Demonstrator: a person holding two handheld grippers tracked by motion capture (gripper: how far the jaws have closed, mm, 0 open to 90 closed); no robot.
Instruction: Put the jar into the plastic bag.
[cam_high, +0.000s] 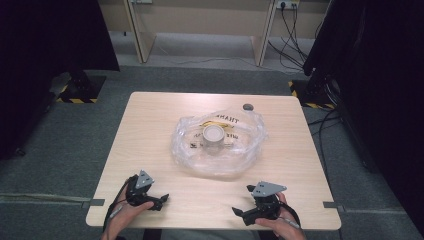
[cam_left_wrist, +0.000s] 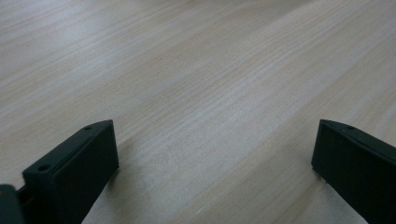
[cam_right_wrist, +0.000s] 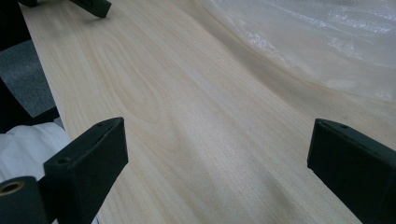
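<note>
High view showed a clear plastic bag (cam_high: 220, 145) spread open near the middle of the wooden table (cam_high: 150, 125), a small grey-lidded cup (cam_high: 214, 139) standing upright inside it; yellow printed lettering was visible on the bag behind the cup. A small dark round object (cam_high: 247, 106) lay on the table just past the bag's far edge. Left gripper (cam_high: 159, 201) rested at the near left edge, jaws spread wide over bare wood, holding nothing. Right gripper (cam_high: 242, 202) rested at the near right edge, jaws likewise spread and empty, with the bag's edge (cam_right_wrist: 327, 51) ahead of it. Both grippers were well apart from the bag
</note>
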